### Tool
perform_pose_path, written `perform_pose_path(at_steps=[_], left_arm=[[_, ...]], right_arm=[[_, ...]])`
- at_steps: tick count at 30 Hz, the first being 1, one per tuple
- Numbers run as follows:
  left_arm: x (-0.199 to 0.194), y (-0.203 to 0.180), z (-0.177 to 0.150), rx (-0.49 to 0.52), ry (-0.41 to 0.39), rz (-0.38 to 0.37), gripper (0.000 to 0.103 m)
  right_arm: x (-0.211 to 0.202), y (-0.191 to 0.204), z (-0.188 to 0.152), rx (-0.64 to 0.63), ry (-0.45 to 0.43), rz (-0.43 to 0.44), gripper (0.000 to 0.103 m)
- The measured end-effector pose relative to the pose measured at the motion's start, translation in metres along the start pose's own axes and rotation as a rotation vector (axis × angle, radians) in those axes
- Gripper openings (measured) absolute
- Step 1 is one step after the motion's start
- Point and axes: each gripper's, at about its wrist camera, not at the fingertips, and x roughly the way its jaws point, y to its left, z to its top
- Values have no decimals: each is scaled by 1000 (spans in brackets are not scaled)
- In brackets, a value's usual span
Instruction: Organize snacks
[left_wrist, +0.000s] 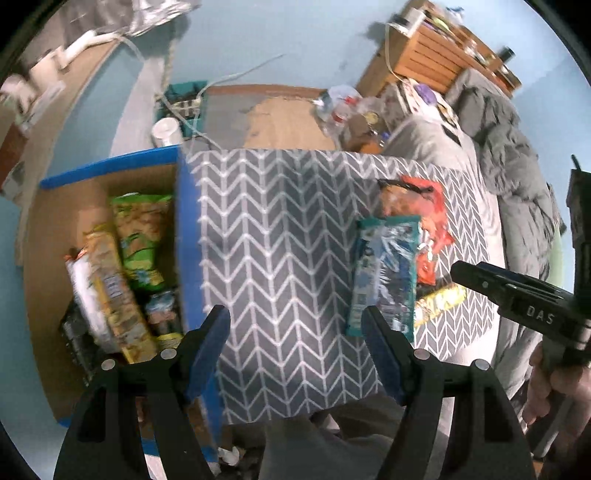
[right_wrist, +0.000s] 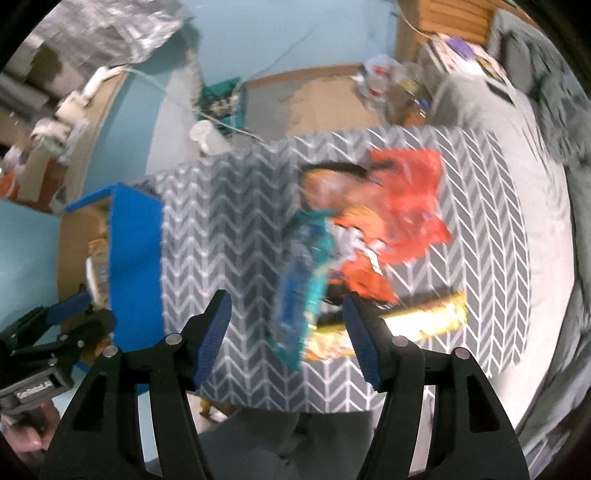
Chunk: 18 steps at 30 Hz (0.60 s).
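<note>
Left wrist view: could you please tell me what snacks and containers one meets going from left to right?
Cardboard box → yellow snack pack → green snack bag → chevron-patterned surface → teal snack pack → red-orange snack bag.

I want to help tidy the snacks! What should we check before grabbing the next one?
1. Left hand-held gripper open, holding nothing: ok.
2. Right hand-held gripper open, holding nothing: ok.
3. Blue snack bag in plain sight on the patterned cloth: ok.
4. Blue bag free of the red bag: not ok, they overlap.
5. Room left in the cardboard box: ok.
6. Sharp view from the right camera: not ok, blurred.
</note>
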Motion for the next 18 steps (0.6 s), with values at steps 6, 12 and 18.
perform_pose_path(at_steps=[6,12,18], left_arm=[[24,-29,7,39,53,-37,80],[52,-55,12,42,112,-81,80],[74,-78,17,37,159,-93,80]], right_arm=[[8,-45,-10,94,30,-37,64],[22,-82,-22,180,53,-55,64],[28,-107,-34,235,68,-69,64]])
